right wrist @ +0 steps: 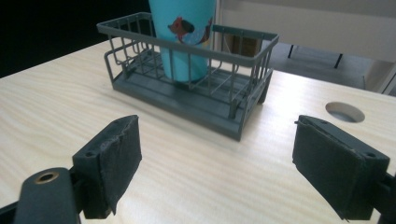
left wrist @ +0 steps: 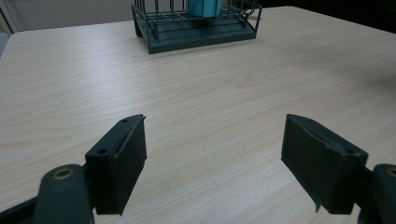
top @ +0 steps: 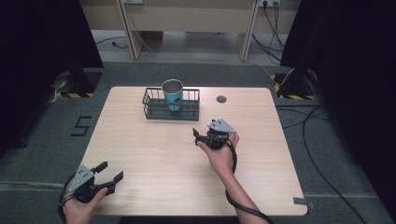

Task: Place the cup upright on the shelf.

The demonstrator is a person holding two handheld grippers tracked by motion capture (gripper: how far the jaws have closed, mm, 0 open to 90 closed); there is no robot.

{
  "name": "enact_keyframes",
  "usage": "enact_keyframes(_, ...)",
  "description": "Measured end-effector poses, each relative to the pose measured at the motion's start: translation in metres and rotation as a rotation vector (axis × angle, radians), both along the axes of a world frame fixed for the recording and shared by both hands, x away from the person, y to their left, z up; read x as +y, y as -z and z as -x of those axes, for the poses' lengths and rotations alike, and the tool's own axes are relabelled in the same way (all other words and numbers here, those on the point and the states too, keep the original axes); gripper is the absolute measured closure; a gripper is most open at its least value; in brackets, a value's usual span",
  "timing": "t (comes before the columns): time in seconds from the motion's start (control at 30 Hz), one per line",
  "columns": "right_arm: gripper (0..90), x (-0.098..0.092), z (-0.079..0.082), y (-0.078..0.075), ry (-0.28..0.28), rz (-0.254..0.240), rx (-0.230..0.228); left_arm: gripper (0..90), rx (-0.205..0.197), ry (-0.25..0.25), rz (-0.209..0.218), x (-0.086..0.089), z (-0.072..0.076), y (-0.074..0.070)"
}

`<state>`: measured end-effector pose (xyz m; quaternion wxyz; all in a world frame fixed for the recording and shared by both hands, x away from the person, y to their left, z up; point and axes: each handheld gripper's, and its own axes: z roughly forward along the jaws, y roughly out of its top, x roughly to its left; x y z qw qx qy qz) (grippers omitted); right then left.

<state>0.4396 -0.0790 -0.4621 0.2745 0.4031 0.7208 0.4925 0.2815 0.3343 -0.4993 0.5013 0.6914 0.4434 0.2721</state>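
Risk: the cup point(top: 173, 93) stands upright in the rack point(top: 171, 111) at the table's point(top: 154, 158) 12 o'clock, tall above the low wires (top-heavy, I judge); a jaw catching a wire could tip it. Right gripper point(top: 201, 137) released wide, empty, just short of the rack. Left gripper point(top: 109, 174) at 7 o'clock, also wide, touching nothing.
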Motion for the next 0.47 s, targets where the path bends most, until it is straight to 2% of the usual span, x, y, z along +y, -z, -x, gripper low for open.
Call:
enact_keyframes(0.27,16.7,-0.018,0.034,0.011,-0.016,-0.002,0.003,21.8,0.001,0.002,0.001,-0.001,0.000,0.000)
enact_keyframes(0.47,16.6,-0.024,0.056,0.021,-0.043,-0.017,0.002,21.4,-0.003,0.002,0.001,-0.002,-0.001,0.000)
